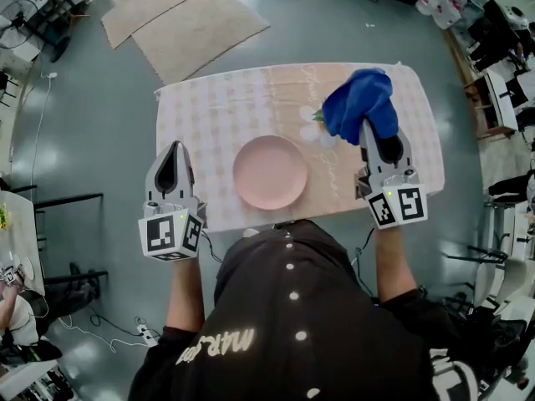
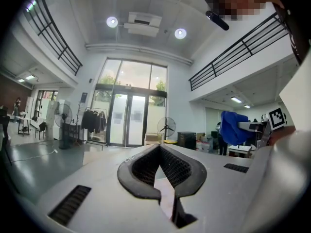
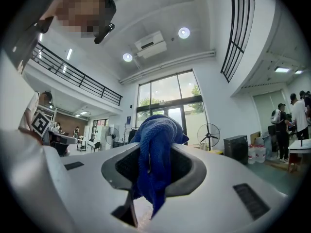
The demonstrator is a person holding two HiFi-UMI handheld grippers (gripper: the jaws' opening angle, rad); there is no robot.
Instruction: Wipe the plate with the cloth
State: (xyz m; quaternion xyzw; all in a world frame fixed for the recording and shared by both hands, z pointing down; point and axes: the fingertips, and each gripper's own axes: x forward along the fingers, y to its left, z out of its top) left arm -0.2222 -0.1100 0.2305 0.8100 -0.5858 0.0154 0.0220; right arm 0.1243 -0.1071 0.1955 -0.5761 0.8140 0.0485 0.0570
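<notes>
Right now, my right tongs clenched on the blue cloth (bunched, drooping), over the bench far right, pink plate near centre, my left tongs closed empty, left.

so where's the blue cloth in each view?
Head view: blue cloth at upper right, over the right end of the table.
Left gripper view: right of centre, small, in the background.
Right gripper view: dead centre, hanging between the jaws.
Shared landmark: the right gripper clamped on it, seen in all three views.
</notes>
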